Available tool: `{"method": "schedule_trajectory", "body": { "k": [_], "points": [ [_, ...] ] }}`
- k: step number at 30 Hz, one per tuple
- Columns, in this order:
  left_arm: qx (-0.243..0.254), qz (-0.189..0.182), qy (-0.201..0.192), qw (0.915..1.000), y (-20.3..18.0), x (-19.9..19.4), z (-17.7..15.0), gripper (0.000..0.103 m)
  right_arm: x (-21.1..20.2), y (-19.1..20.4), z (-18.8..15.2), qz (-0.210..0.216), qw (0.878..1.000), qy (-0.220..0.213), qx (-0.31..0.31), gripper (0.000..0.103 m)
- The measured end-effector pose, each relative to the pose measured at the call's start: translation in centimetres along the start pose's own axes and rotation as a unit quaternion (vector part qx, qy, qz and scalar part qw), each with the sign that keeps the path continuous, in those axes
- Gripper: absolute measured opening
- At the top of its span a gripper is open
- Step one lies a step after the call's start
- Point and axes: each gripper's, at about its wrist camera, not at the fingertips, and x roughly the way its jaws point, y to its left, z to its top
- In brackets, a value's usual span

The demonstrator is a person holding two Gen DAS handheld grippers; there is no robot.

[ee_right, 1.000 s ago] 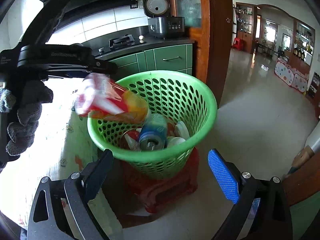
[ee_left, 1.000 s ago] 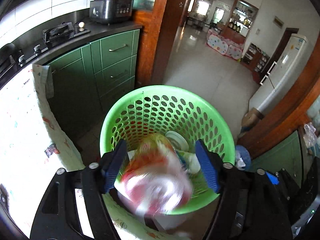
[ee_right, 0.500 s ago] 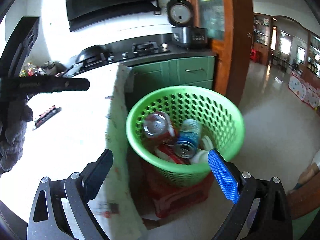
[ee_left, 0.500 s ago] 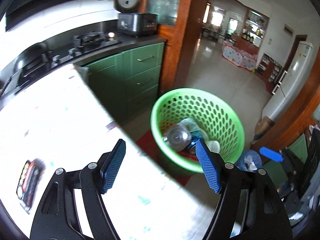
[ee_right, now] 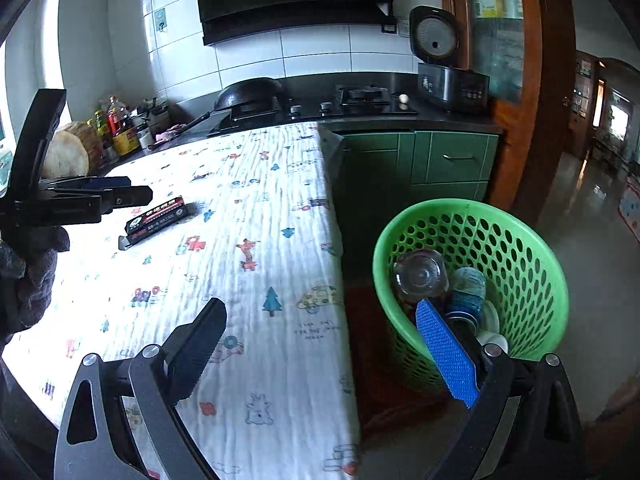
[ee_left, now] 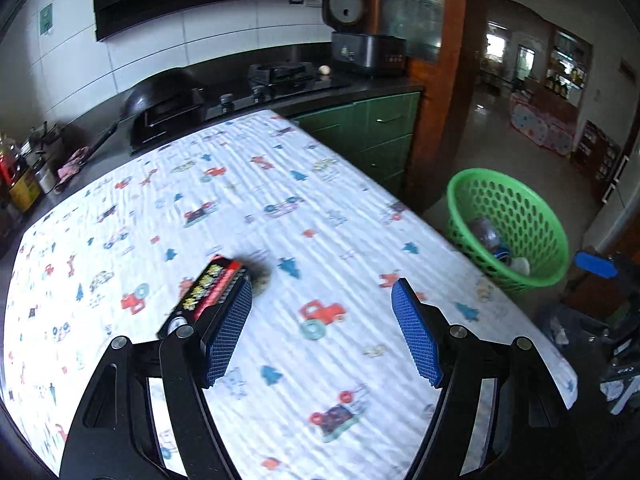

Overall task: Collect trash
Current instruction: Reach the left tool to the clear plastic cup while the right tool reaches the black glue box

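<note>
A flat black and red box (ee_left: 208, 290) lies on the patterned tablecloth (ee_left: 280, 208), partly behind my left finger; it also shows in the right wrist view (ee_right: 158, 218). My left gripper (ee_left: 322, 332) is open and empty above the table, just right of the box; it shows from the side in the right wrist view (ee_right: 116, 196). A green perforated basket (ee_left: 512, 224) stands on the floor off the table's right edge, holding a bottle, a can and other trash (ee_right: 420, 280). My right gripper (ee_right: 320, 352) is open and empty, above the table edge beside the basket (ee_right: 520, 248).
A black counter with a gas hob (ee_right: 364, 98), a wok (ee_right: 250, 94) and a rice cooker (ee_right: 448, 64) runs behind the table. Bottles (ee_right: 118, 128) stand at the left. Green cabinets (ee_right: 440, 164) and a wooden door frame (ee_right: 536, 80) are behind the basket.
The red and yellow packet dropped out of my left gripper into the basket. My left gripper then swung left from over the basket to over the table, near the black box. The right gripper pulled back.
</note>
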Motion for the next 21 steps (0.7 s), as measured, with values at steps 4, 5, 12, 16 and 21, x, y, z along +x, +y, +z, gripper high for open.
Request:
{"method": "schedule_trajectory", "body": {
  "k": [4,5,12,16,21],
  "points": [
    [-0.01,0.033,0.024,0.9991,4.3,1.5,-0.5,0.072,0.7,2.0,0.6,0.013,1.0,0.004,-0.013,0.093],
    [-0.015,0.04,0.027,0.9987,5.2,1.6,-0.7,0.072,0.9,2.4,0.7,0.016,1.0,0.006,-0.018,0.093],
    [-0.107,0.061,0.017,0.9922,10.9,-0.4,-2.4,0.072,2.7,6.1,2.0,0.039,0.997,0.02,-0.065,0.093],
    [-0.163,0.078,0.023,0.9833,13.0,-2.0,-3.6,0.072,4.1,8.3,3.3,0.065,0.995,0.022,-0.072,0.093],
    [-0.26,0.084,0.055,0.9605,15.1,-2.0,-6.1,0.072,6.1,11.1,4.7,0.097,0.992,0.035,-0.078,0.093]
  ]
}}
